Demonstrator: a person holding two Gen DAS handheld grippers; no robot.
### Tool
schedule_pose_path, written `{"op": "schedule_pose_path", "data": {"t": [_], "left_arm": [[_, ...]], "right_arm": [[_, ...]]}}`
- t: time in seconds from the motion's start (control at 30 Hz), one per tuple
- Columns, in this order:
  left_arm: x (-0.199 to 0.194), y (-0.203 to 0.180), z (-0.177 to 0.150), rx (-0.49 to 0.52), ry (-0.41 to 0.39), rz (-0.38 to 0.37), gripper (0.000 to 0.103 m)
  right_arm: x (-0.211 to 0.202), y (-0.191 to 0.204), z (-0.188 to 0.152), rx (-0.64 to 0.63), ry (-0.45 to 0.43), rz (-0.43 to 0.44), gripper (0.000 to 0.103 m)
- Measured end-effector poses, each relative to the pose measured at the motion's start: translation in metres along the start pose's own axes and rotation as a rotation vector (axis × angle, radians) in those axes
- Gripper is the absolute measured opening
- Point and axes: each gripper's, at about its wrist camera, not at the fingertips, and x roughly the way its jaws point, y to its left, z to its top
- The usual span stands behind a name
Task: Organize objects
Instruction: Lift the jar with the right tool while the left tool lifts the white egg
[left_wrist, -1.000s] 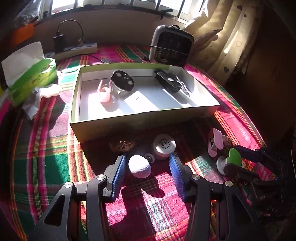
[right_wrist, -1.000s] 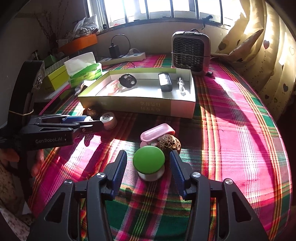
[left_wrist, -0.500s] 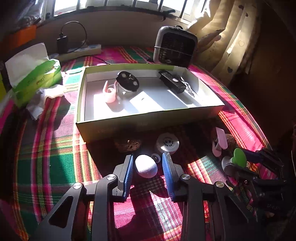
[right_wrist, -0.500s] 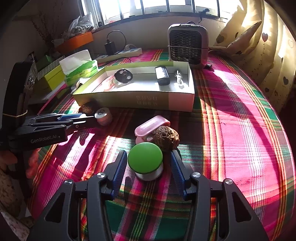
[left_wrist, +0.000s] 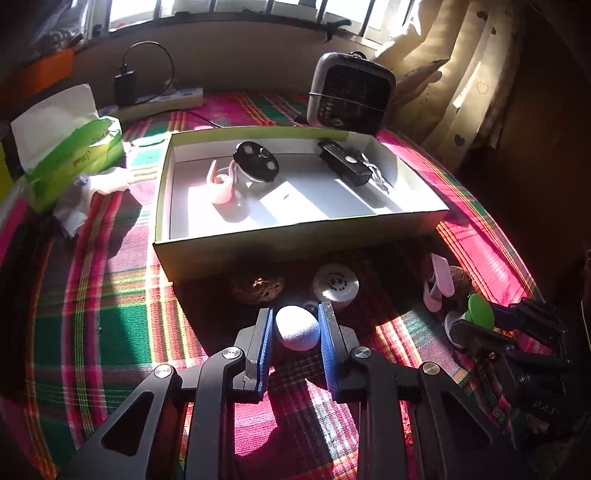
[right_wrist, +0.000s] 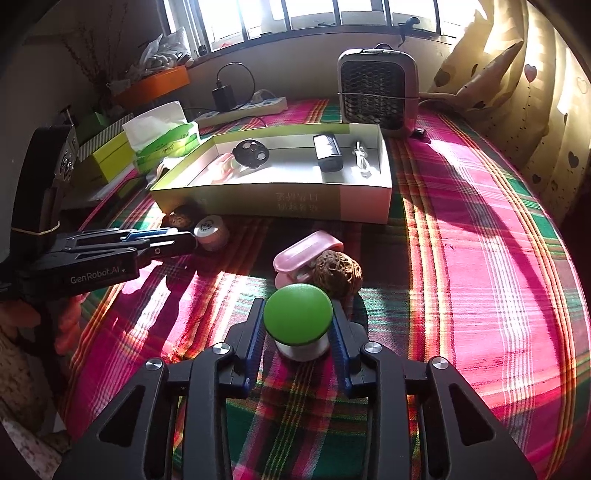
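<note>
Left wrist view: left gripper (left_wrist: 297, 330) clenched on the white egg-shaped object (left_wrist: 297, 327), blue pads touching both its sides, just in front of the open box (left_wrist: 295, 243). A second ago the jaws stood wide with the egg loose between them; half a second ago they were partly closed. A walnut (left_wrist: 258, 290) and a round white speaker (left_wrist: 336, 286) lie between egg and box wall on the plaid cloth (left_wrist: 122, 321).

Right wrist view: right gripper (right_wrist: 297, 330) grasping the green-capped white jar (right_wrist: 298, 321), pads pressed to its cap on both sides. Earlier the fingers flanked the jar with gaps. A pink case (right_wrist: 308, 251) and a second walnut (right_wrist: 338, 271) sit just behind the jar, touching each other. Box farther back, near the heater (right_wrist: 378, 92).
</note>
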Motion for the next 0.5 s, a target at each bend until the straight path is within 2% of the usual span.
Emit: {"op": "schedule_pose_path", "data": {"t": [0.5], "left_arm": [[0.0001,0.0002,-0.0004,-0.004,-0.001,-0.002,0.021]], "right_arm": [[0.0004,0.0012,-0.0003,-0.007,-0.002,0.007,0.034]]}}
